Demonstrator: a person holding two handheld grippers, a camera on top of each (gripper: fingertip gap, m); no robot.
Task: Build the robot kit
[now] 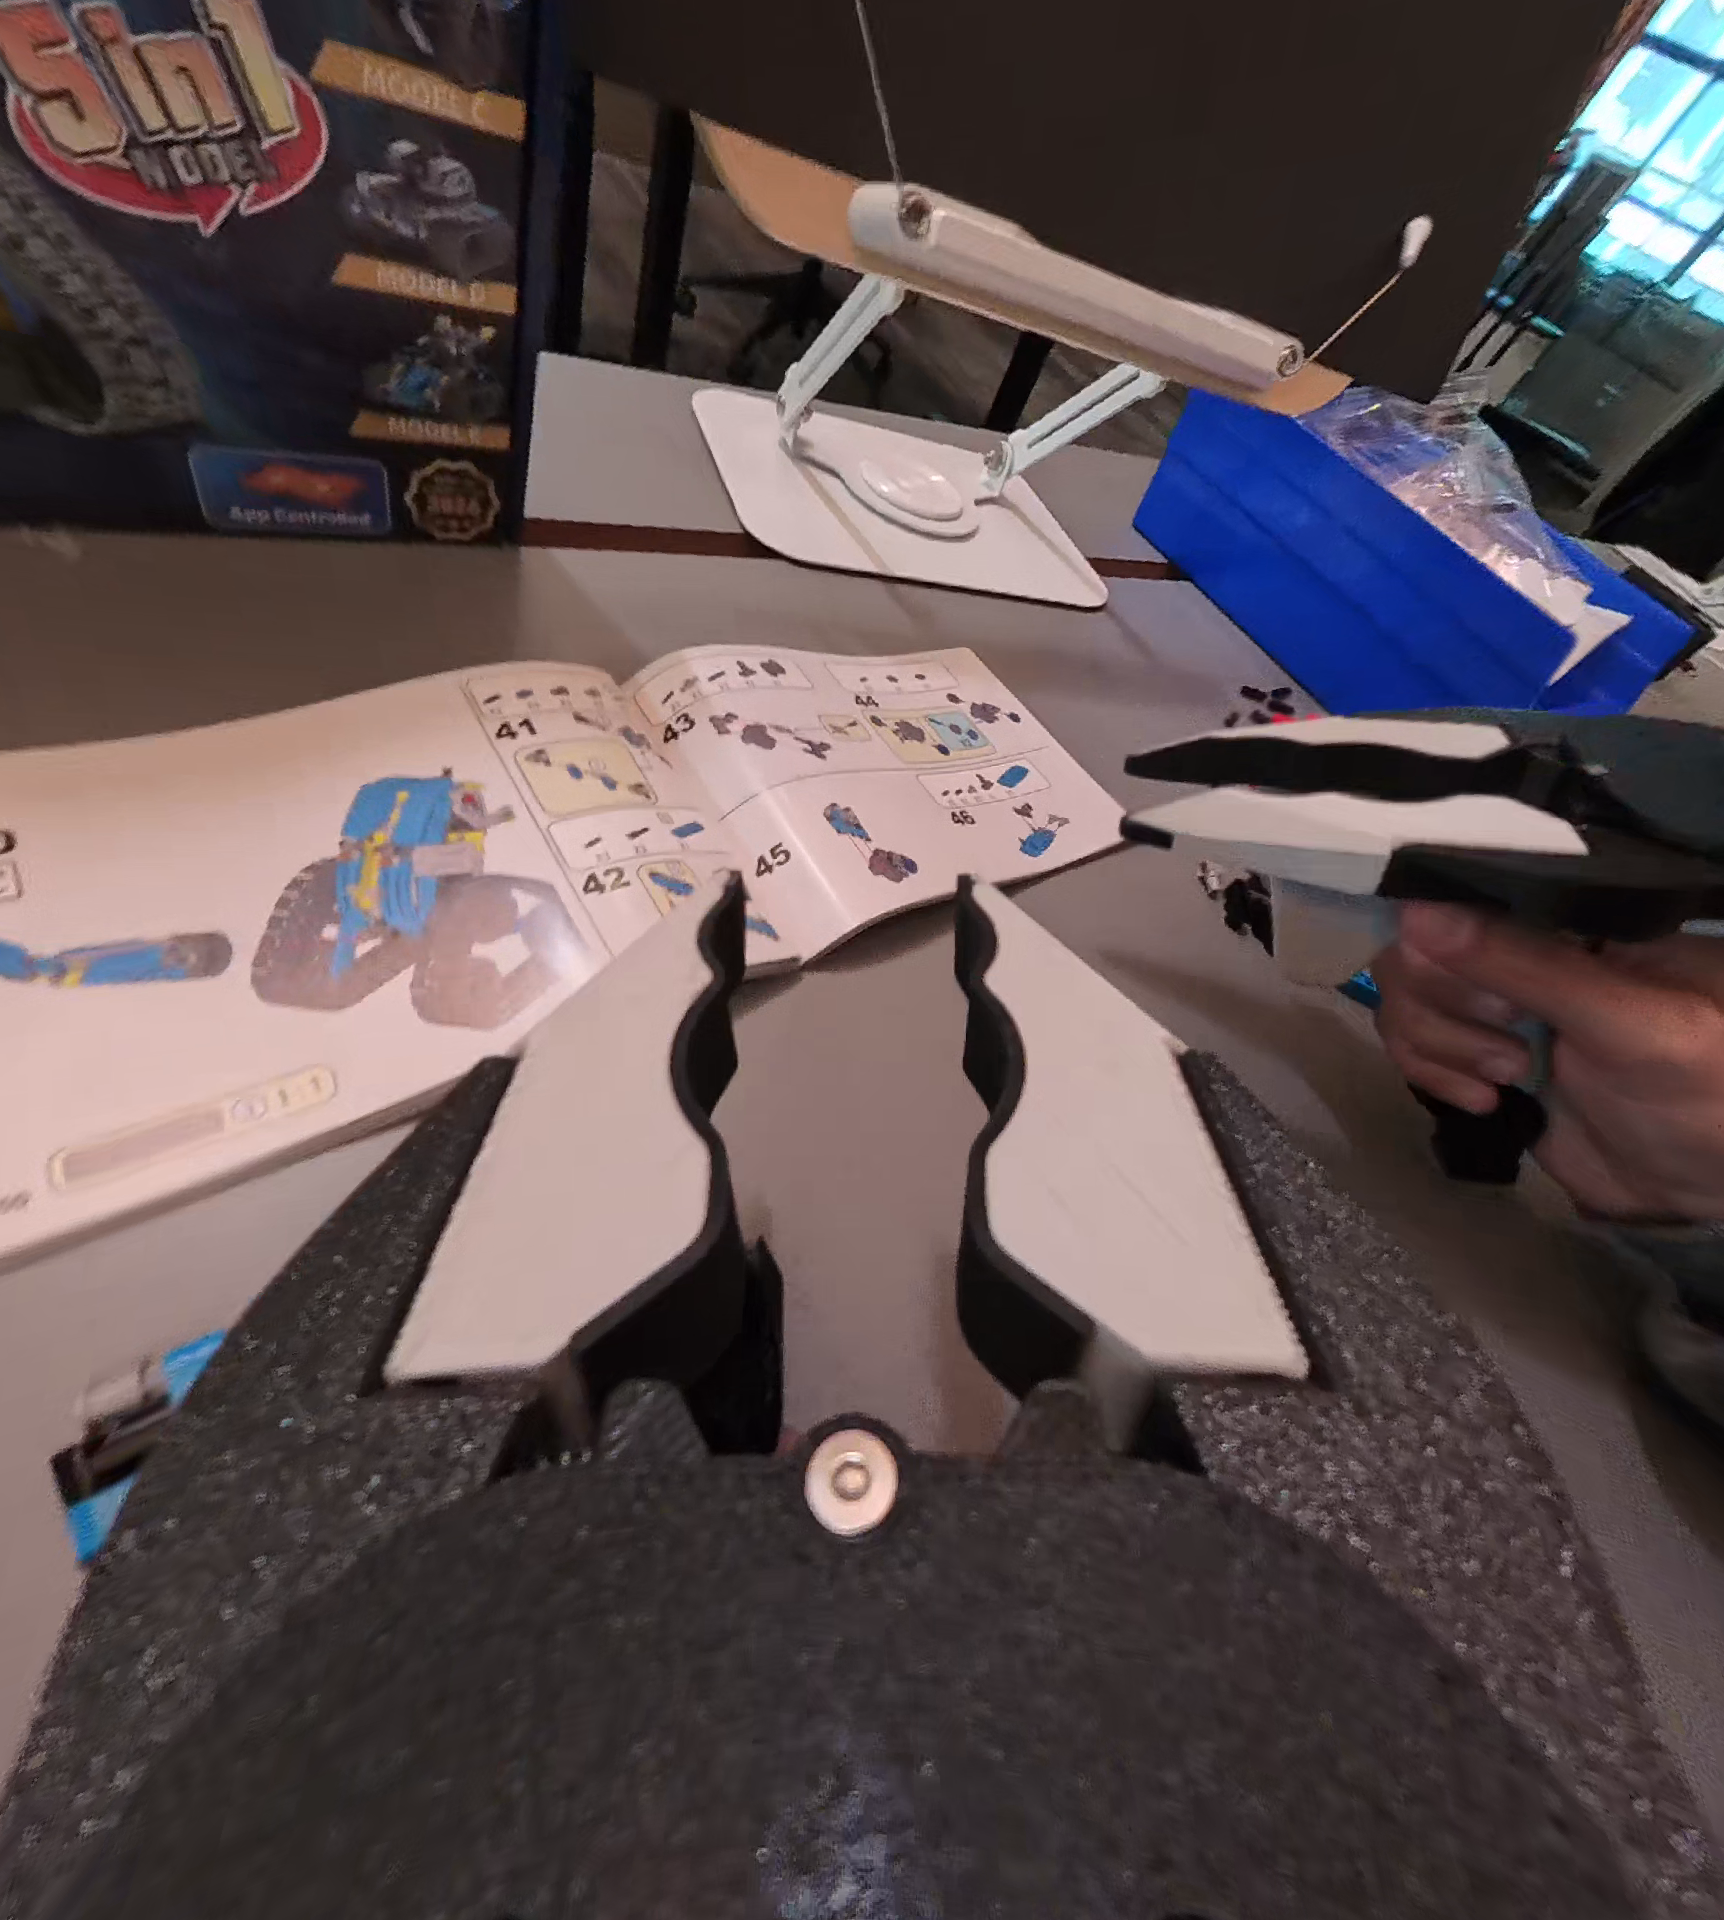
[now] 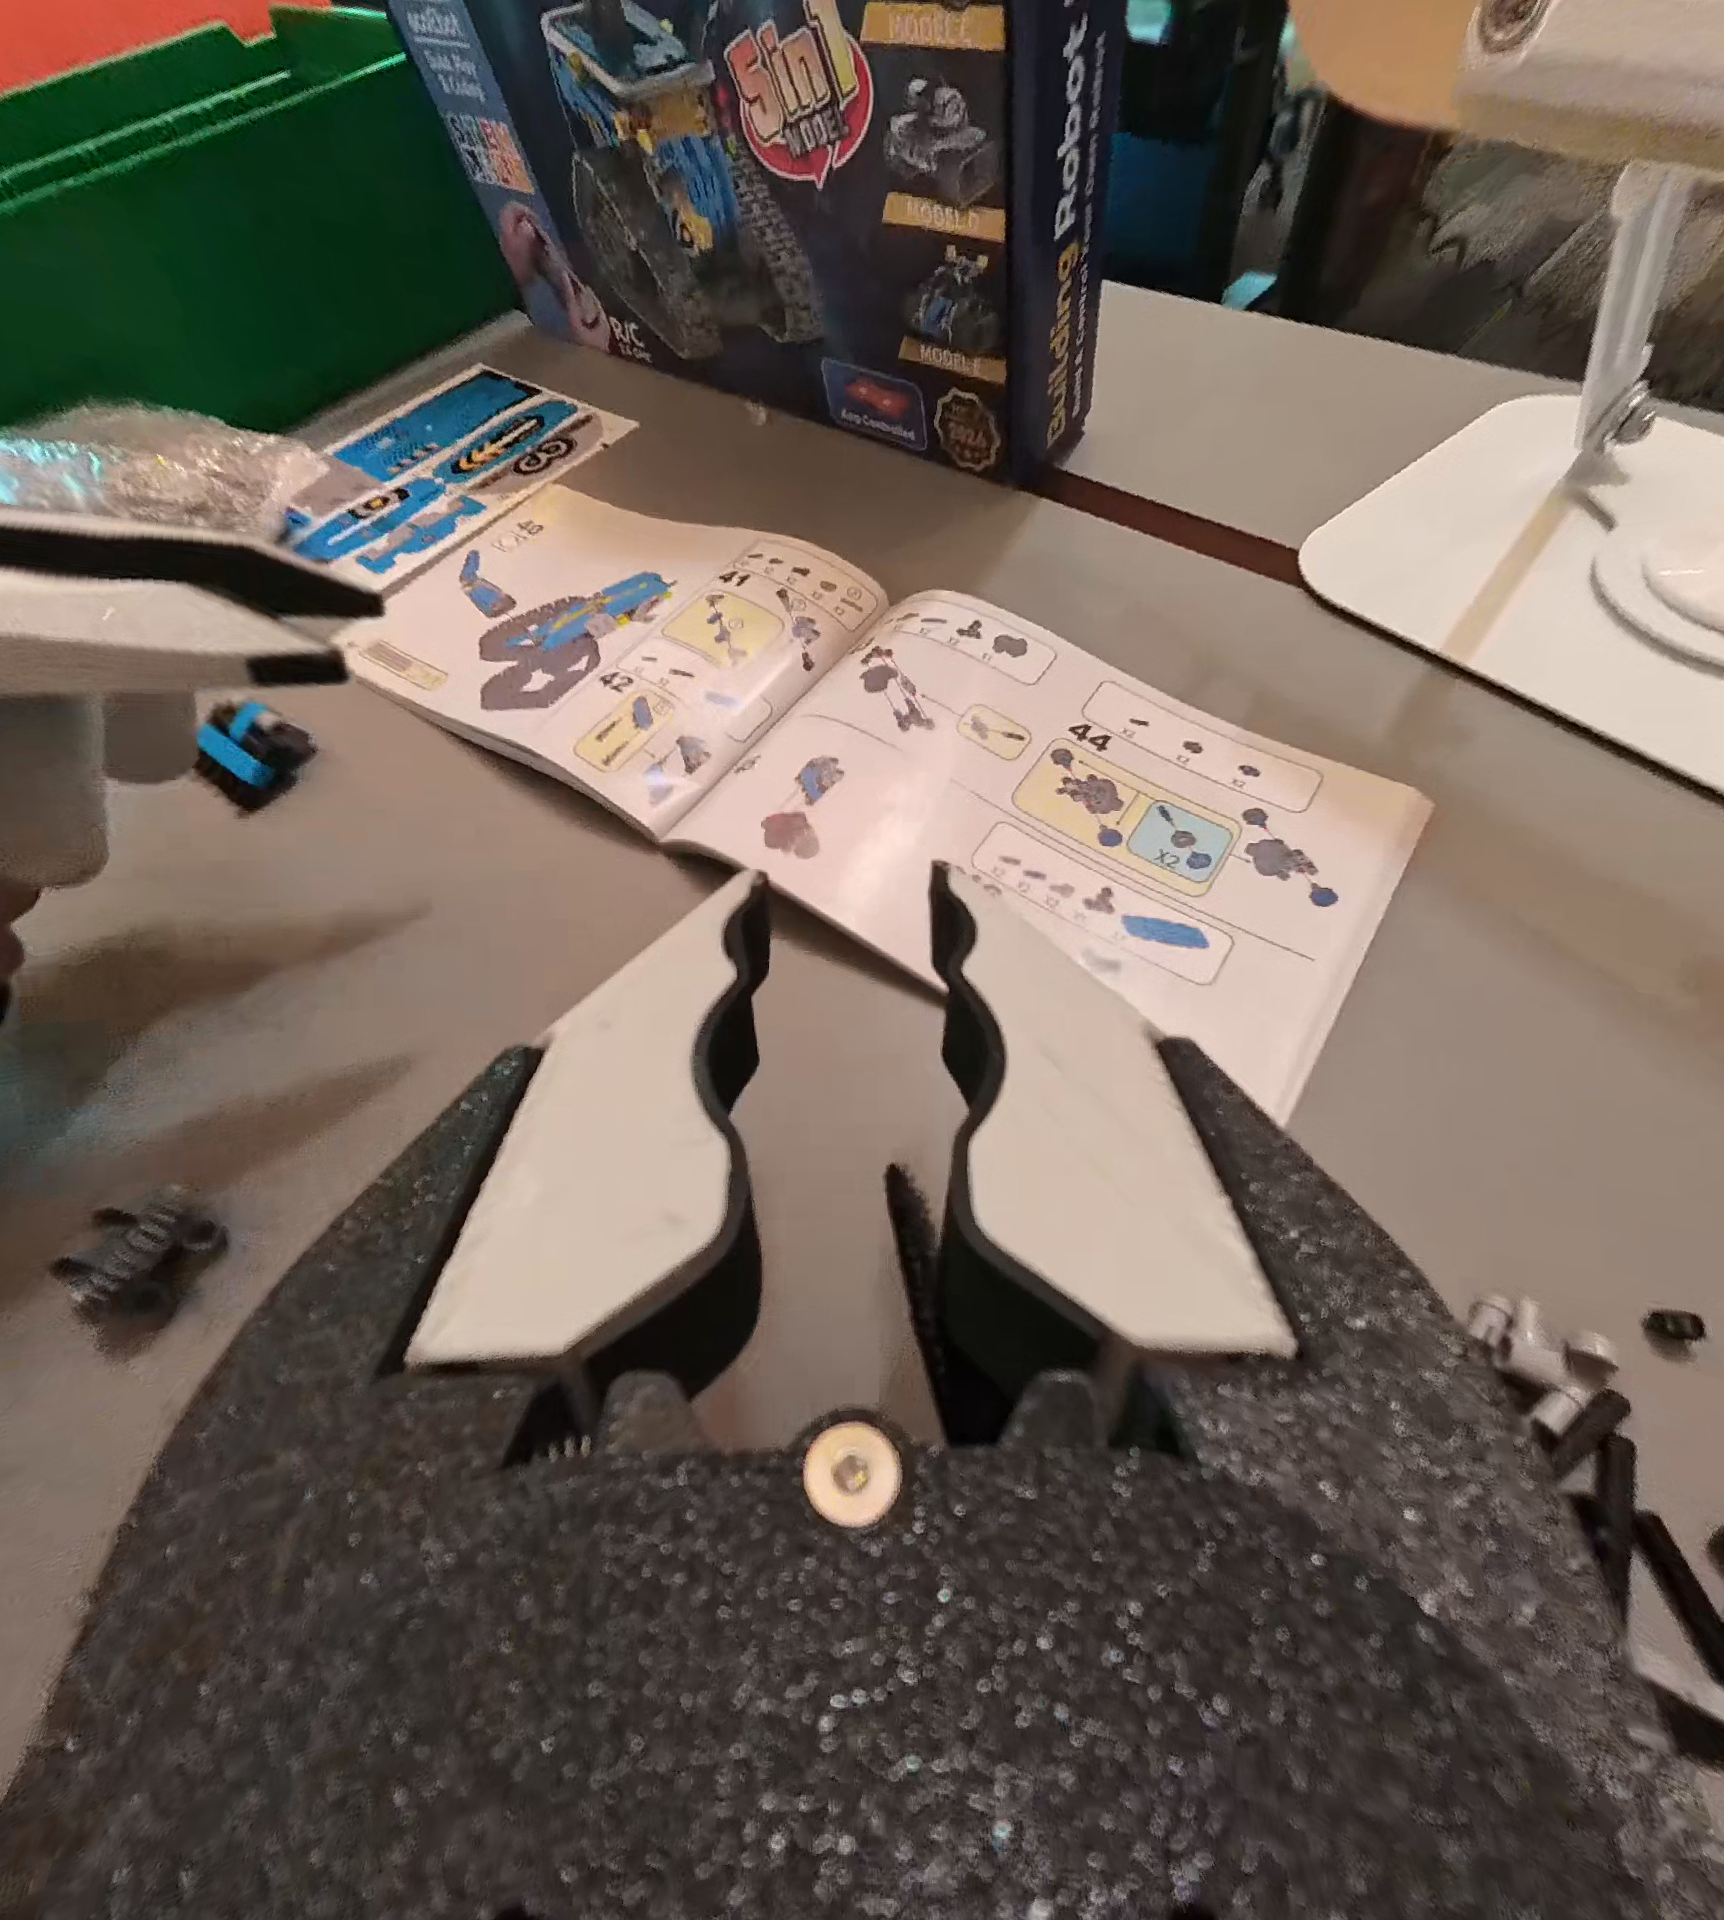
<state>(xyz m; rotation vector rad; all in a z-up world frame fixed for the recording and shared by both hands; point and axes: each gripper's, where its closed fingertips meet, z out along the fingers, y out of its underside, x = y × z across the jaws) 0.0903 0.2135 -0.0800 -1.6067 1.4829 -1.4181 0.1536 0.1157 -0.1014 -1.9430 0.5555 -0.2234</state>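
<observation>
Hovering with nothing gripped, my left gripper (image 1: 842, 894) holds its fingers apart over bare tabletop (image 1: 214, 613), tips at the near edge of the open instruction booklet (image 1: 484, 831) at mid-frame. My right gripper (image 2: 847, 883) matches it, fingers apart and empty, tips at the booklet's lower page. I judge both sit back so the pages stay readable. Loose black parts (image 2: 1658, 1507) crowd the lower right; a toy box (image 2: 816, 208) stands behind, a white stand (image 2: 1460, 582) upper right.
</observation>
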